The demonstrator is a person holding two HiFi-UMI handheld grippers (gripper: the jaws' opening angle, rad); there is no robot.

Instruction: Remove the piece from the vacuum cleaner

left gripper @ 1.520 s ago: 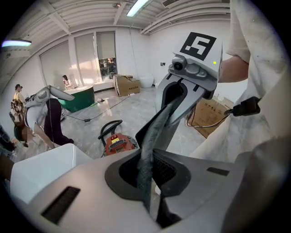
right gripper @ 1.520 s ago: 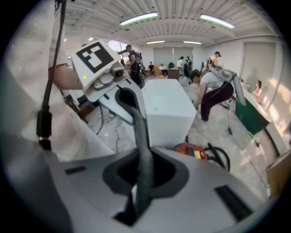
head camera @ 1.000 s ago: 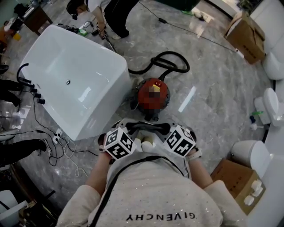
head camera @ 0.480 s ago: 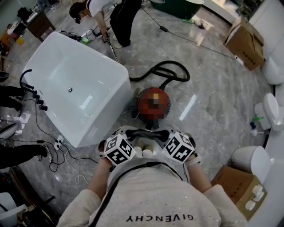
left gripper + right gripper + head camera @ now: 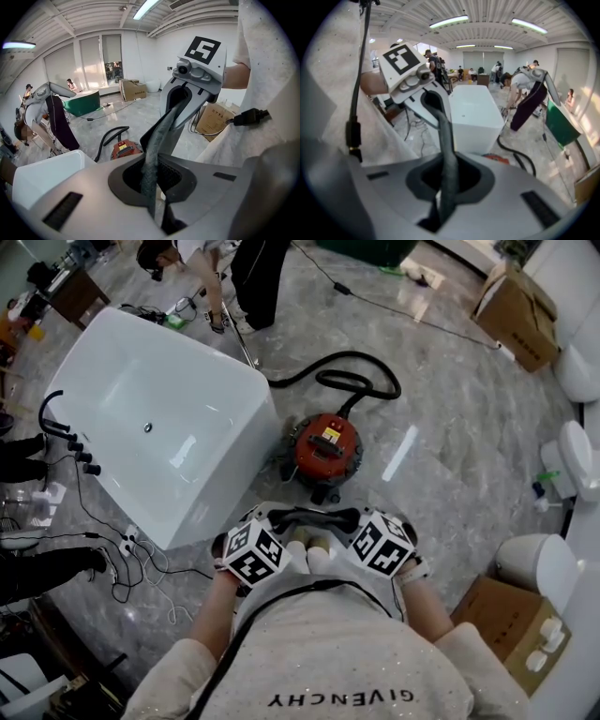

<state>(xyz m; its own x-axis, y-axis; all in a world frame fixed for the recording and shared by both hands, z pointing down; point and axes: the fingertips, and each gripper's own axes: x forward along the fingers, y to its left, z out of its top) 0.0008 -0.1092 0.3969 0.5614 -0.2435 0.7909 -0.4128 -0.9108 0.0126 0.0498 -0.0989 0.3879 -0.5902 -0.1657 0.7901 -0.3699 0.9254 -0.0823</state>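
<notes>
Close against the person's chest, the left gripper (image 5: 152, 164) and right gripper (image 5: 447, 176) were both shut, holding nothing. Ahead on the floor, the red vacuum cleaner (image 5: 325, 448) sat just beside the white bathtub (image 5: 150, 381).

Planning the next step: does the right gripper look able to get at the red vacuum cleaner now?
Probably not yet: the right gripper is held at the chest, the vacuum cleaner down on the floor ahead. Bare floor between them leaves the way free.
</notes>
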